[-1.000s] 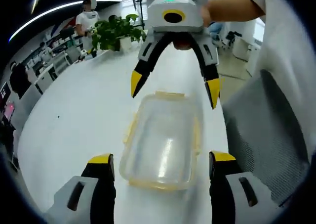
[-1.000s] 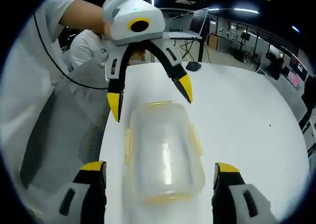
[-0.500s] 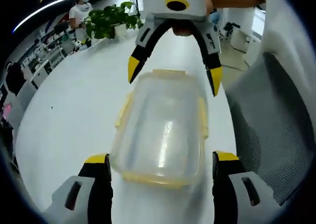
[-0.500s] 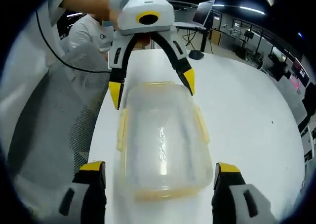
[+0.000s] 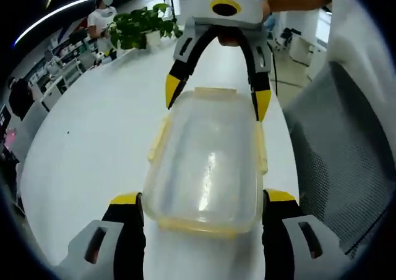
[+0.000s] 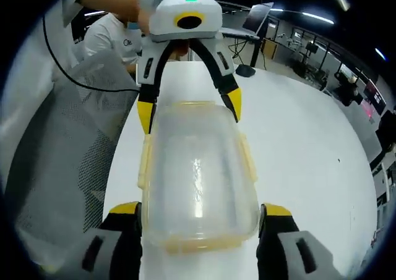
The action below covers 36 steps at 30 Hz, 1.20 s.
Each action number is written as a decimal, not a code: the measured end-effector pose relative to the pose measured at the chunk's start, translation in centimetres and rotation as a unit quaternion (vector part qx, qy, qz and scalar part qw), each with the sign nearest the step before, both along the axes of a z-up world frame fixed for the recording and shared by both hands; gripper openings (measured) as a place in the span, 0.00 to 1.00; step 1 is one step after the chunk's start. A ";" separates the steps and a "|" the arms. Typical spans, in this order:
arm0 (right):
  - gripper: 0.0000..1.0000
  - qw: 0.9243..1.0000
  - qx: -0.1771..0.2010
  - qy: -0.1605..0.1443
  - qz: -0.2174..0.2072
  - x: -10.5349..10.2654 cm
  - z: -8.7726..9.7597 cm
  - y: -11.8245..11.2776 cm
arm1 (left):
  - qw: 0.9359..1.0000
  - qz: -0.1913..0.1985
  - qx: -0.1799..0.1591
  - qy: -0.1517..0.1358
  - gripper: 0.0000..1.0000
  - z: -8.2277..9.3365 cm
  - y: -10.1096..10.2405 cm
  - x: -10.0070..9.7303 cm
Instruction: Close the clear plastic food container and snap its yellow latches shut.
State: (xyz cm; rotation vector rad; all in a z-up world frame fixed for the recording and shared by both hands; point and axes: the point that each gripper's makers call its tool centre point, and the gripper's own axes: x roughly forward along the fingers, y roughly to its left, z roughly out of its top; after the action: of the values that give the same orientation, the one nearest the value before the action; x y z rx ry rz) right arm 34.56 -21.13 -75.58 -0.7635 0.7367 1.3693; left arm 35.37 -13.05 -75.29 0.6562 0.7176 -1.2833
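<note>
Clear plastic with rounded corners, the food container [image 5: 206, 162] lies lid-up on the white counter [image 5: 93, 138], its lid [image 6: 197, 169] seated on top and catching a streak of ceiling light. Yellow latches [image 5: 158, 139] run along both long sides and both short ends, flared out from the walls rather than pressed flat. The left hand-held gripper [image 5: 203, 201] brackets one short end, its yellow-tipped black jaws spread wide and just beside the near corners; whether they touch the plastic is hard to tell. The right hand-held gripper [image 6: 200, 211] does the same at the opposite end, jaws likewise spread and gripping nothing. Each one appears in the other's view at the far end of the box, tips close to the far corners. The counter is smooth, glossy and bare around the box. A grey mesh chair back [image 5: 337, 156] stands at its edge. Beyond are a leafy potted plant [image 5: 139, 33], office desks and strip lights
</note>
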 end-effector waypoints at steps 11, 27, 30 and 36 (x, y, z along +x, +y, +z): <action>0.76 1.000 -0.013 -0.004 -0.001 0.1 -0.1 4.8 | 1.000 0.003 -0.001 0.000 0.76 0.0 4.7 0.0; 0.76 1.000 -0.014 -0.004 -0.012 0.8 -0.2 9.1 | 1.000 -0.006 -0.002 0.005 0.76 -0.1 8.9 0.9; 0.76 1.000 -0.013 -0.004 -0.014 1.6 -0.1 9.2 | 1.000 -0.008 0.000 0.004 0.76 -0.1 8.9 1.5; 0.76 1.000 -0.017 -0.004 -0.018 3.6 -0.1 9.4 | 1.000 -0.016 0.005 0.004 0.76 -0.1 9.2 3.8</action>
State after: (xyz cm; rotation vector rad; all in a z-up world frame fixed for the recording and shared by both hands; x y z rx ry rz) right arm 38.12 -11.77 -75.73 -0.7785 0.7659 1.3231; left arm 39.21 -3.89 -75.40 0.6739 0.7228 -1.3125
